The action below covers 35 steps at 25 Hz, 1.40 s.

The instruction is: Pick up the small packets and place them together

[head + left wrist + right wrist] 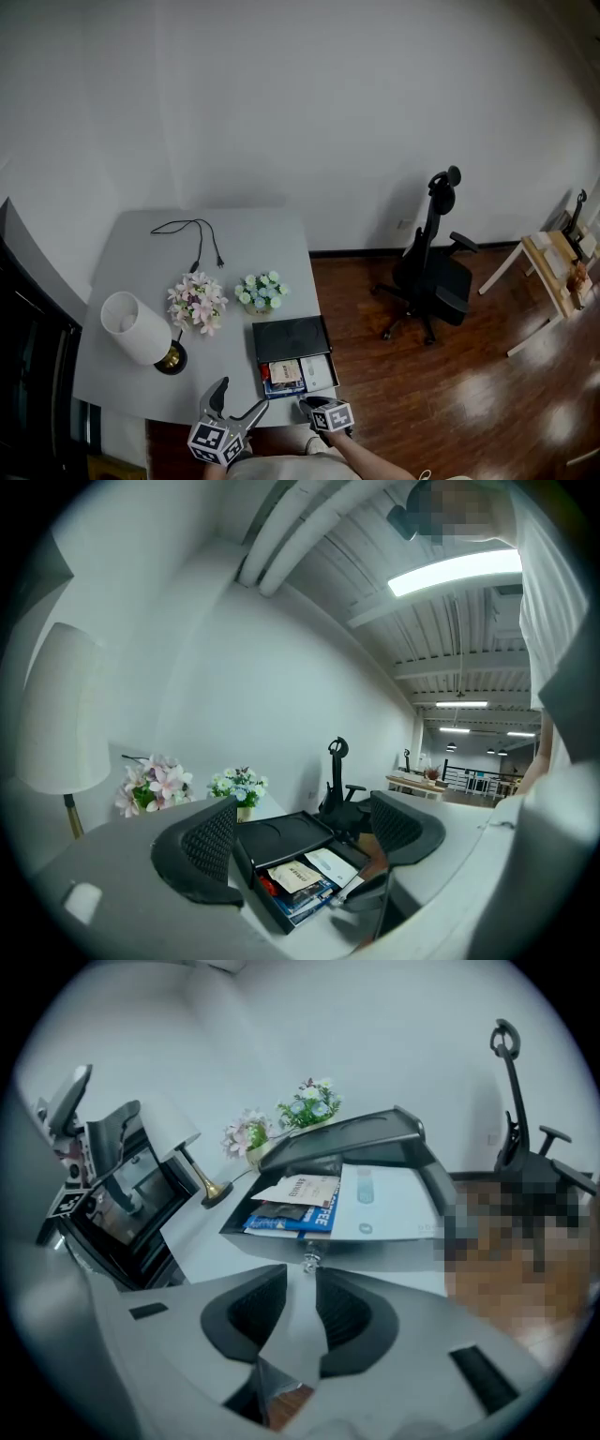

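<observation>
A black box [292,337] stands at the grey table's [141,253] front right corner, its drawer [298,376] pulled out. In the drawer lie small packets: a beige one [298,1189], a blue one [291,1222] and a white one [375,1199]. My right gripper [302,1279] points down at the drawer front, jaws slightly apart, with the small metal knob [306,1261] at their tips and no pad pressing on it. Left of the drawer, at the table's front edge, my left gripper [241,396] stands wide open and empty; its own view looks across the open drawer [300,878].
A white lamp [141,330] with a brass foot, pink flowers [198,302] and pale blue flowers [262,292] stand behind the box. A black cable [197,239] lies farther back. A black office chair [433,267] stands on the wooden floor to the right.
</observation>
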Each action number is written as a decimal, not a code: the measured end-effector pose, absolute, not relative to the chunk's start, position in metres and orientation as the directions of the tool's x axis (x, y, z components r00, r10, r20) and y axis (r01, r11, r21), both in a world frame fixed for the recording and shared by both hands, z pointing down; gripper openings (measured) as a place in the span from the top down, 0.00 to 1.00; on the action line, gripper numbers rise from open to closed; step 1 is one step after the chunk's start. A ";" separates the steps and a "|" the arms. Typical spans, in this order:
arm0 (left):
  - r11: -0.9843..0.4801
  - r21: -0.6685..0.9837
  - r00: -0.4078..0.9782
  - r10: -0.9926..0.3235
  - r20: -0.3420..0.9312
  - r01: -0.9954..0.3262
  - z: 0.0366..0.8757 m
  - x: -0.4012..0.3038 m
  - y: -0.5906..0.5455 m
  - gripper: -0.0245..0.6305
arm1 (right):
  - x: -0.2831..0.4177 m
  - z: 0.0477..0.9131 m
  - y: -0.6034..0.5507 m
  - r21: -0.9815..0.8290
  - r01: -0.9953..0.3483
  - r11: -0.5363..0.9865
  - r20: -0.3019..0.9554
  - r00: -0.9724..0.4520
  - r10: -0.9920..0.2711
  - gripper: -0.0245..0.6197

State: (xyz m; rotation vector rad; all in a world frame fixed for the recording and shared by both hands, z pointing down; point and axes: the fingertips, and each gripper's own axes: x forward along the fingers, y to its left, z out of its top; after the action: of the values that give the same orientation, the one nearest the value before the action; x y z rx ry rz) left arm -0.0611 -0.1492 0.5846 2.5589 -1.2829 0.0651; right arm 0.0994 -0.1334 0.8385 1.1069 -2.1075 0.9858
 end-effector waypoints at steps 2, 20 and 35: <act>-0.566 0.226 0.604 -0.780 0.165 -0.792 0.587 -0.060 -0.152 0.31 | 0.100 0.821 -0.132 -0.382 -0.830 0.407 0.686 -0.550 -0.477 0.79; -0.522 0.077 0.525 -0.851 0.020 -0.849 0.530 -0.062 -0.172 0.30 | 0.129 0.501 -0.194 -0.132 -0.822 0.554 -0.157 -0.534 -0.831 0.38; -0.564 0.061 0.565 -0.825 -0.005 -0.824 0.517 -0.057 -0.170 0.24 | 0.099 0.546 -0.180 -0.077 -0.704 0.706 0.056 -0.710 -0.701 0.45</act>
State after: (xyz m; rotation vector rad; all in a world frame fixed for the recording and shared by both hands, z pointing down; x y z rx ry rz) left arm -0.0574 -0.1699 0.5174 2.7332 -1.4417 -0.0510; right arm 0.0986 -0.1796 0.5457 1.1862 -2.8809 0.1440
